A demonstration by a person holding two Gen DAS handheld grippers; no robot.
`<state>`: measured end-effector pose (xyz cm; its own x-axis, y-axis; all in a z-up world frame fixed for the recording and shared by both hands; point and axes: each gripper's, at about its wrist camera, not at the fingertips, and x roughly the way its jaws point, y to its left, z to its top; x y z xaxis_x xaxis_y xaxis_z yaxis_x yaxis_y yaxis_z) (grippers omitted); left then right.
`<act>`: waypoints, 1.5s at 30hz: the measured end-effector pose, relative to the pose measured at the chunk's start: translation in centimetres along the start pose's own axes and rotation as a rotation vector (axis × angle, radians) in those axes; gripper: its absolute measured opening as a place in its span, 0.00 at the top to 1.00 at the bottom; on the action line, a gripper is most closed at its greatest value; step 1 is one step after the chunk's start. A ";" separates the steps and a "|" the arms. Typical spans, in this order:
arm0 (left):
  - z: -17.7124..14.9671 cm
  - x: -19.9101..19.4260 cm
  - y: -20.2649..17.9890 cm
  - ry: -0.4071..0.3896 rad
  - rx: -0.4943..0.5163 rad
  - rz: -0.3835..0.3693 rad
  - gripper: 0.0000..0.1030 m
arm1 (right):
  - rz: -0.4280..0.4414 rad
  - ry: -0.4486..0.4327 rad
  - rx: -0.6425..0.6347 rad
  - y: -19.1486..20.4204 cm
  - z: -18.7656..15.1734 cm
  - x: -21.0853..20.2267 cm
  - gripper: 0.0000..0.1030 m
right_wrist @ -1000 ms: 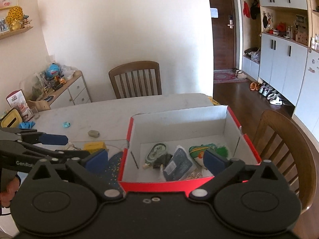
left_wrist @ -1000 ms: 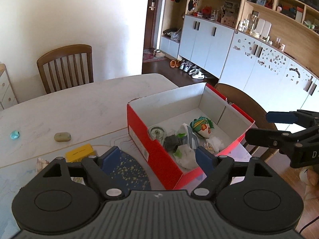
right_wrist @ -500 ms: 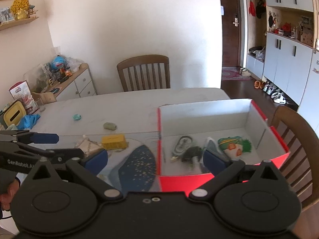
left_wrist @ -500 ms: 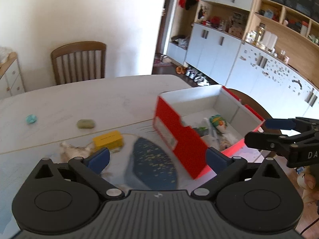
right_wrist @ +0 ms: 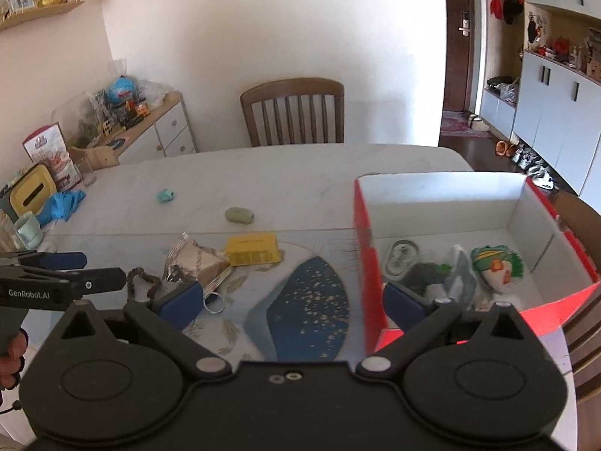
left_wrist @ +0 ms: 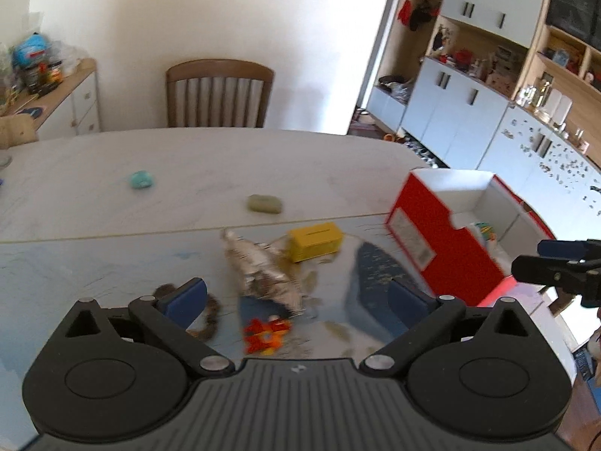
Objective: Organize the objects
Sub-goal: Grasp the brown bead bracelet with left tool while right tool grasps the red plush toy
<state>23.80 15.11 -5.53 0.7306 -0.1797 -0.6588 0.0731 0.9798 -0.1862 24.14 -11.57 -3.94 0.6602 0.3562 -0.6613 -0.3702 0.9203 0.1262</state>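
Note:
My left gripper [left_wrist: 296, 297] is open and hovers over loose items on the table mat: a silver foil packet [left_wrist: 263, 270], a yellow box [left_wrist: 315, 242], an orange flower-shaped piece [left_wrist: 265, 334] and a brown bead loop [left_wrist: 210, 312]. Nothing sits between its pads. The red shoe box [left_wrist: 443, 248] stands to its right. My right gripper [right_wrist: 293, 302] is open and empty, straddling the left wall of the red box [right_wrist: 370, 263]. Inside lie a can [right_wrist: 402, 257], a clown-face toy [right_wrist: 496, 267] and other small things. The left gripper [right_wrist: 103, 267] shows at the far left.
A grey-green pebble-like lump [right_wrist: 239, 215] and a small teal object [right_wrist: 164, 195] lie farther back on the white table [right_wrist: 300, 173]. Blue gloves [right_wrist: 62, 205] and a cup sit at the left edge. A wooden chair [right_wrist: 293, 112] stands behind, another at the right.
Both grippers have swung left, away from the red box and toward the loose items. The left jaws have spread wider. The foil packet and flower piece have come into the left view.

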 end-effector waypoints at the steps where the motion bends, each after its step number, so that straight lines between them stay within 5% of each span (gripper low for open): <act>1: -0.2 0.1 0.4 0.004 0.001 0.006 0.00 | 0.002 0.004 -0.003 0.3 0.0 0.3 0.01; 15: -3.1 4.3 5.7 0.053 0.059 0.094 0.00 | 0.078 0.130 -0.150 5.8 -1.4 7.0 0.04; 27: -3.3 7.2 6.9 0.062 0.127 0.076 0.02 | 0.166 0.248 -0.287 11.2 -3.8 12.3 0.11; 30: -3.2 7.9 6.6 0.077 0.137 0.060 0.10 | 0.179 0.262 -0.305 12.0 -4.2 13.3 0.13; 35: -3.3 9.4 6.5 0.136 0.140 0.054 0.38 | 0.201 0.283 -0.308 12.7 -4.6 14.7 0.19; 45: -2.7 11.6 6.7 0.182 0.111 0.040 0.44 | 0.216 0.268 -0.321 13.4 -4.4 16.4 0.25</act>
<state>30.97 19.34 -16.38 0.6003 -0.1435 -0.7868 0.1285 0.9883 -0.0822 27.18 5.90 -16.33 0.3690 0.4411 -0.8181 -0.6921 0.7179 0.0749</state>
